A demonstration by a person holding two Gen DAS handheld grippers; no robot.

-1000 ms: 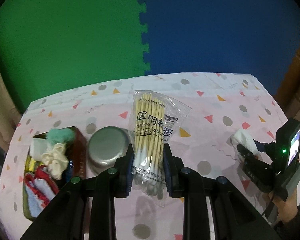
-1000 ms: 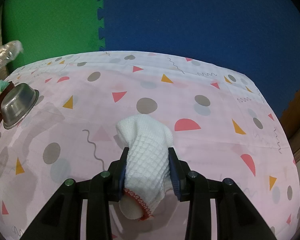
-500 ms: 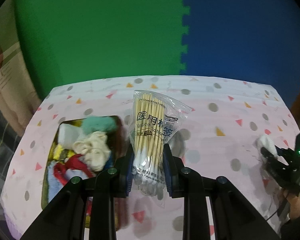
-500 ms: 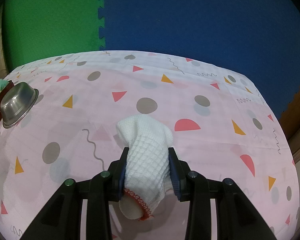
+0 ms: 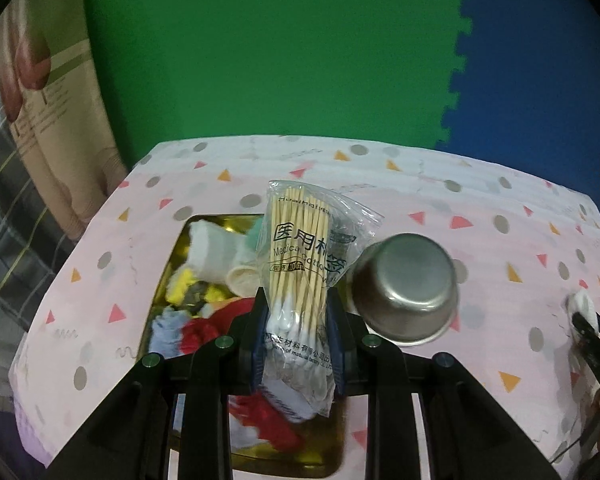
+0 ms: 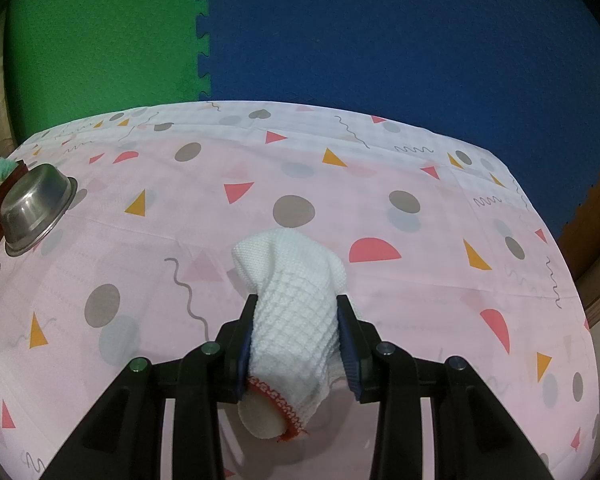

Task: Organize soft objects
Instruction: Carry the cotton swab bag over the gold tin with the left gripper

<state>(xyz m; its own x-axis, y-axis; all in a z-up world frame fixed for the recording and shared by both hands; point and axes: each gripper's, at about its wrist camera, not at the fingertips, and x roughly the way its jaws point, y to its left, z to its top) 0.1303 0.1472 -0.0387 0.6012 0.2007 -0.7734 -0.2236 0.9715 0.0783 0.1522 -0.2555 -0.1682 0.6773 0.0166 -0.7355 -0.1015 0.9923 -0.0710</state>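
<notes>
My left gripper (image 5: 296, 300) is shut on a clear bag of cotton swabs (image 5: 302, 264) and holds it above a gold-lined box (image 5: 172, 256) full of soft things: white, yellow, blue, red and mint cloths. My right gripper (image 6: 296, 308) is shut on a white knitted cloth with a red hem (image 6: 296, 312), low over the pink patterned tablecloth (image 6: 340, 200). The right gripper also shows at the right edge of the left wrist view (image 5: 584, 320).
An upturned steel bowl (image 5: 408, 284) sits just right of the box; it also shows in the right wrist view (image 6: 34, 208) at the far left. Green and blue foam mats stand behind the table. The table's left edge (image 5: 60, 264) drops off beside the box.
My left gripper has swung left with the swab bag, from over the bowl to above the box. The right gripper and white cloth have not moved.
</notes>
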